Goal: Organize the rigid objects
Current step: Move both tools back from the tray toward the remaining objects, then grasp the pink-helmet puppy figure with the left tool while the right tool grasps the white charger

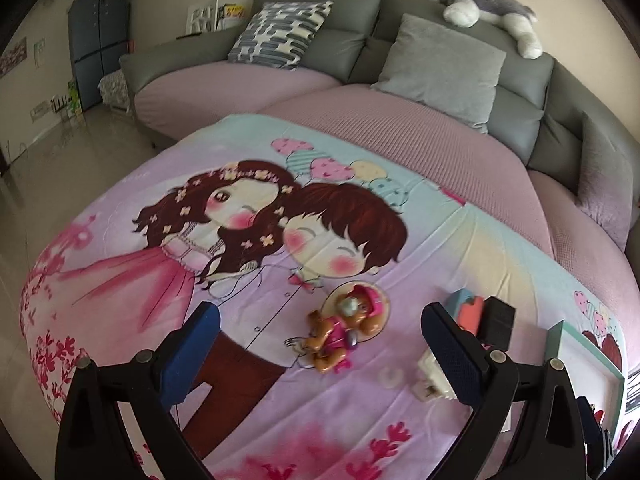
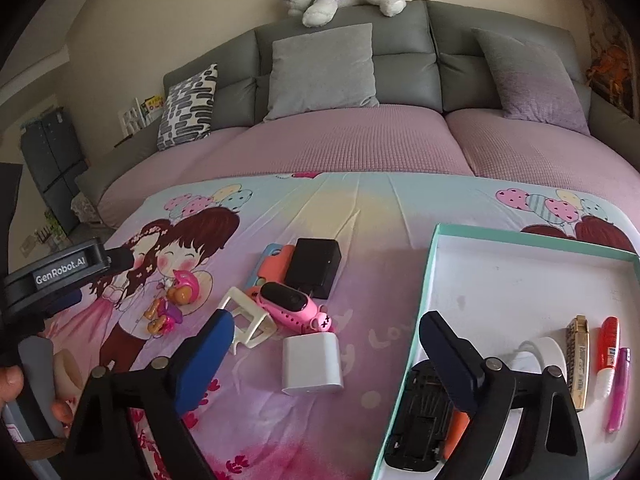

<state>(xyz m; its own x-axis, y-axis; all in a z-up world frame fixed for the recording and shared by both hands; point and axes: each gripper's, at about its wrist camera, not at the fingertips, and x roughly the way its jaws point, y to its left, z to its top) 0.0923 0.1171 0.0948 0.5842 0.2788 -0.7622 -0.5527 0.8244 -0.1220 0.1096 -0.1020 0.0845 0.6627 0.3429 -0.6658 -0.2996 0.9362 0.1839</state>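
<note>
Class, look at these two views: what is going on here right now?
A person holds a gripper in each hand over a cartoon-print sheet, tidying small objects into a teal-rimmed box. Both the left gripper and the right gripper are open and hold nothing. The box already holds a toy car, a red tube and a pink lighter. A white charger, pink toy and black box lie loose.

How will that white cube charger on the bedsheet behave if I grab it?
The white cube charger looks rigid and boxy, so it probably won't roll or flex. Its smooth, glossy sides may slip between pads. Resting on the soft bedsheet, it may tip when nudged.
</note>
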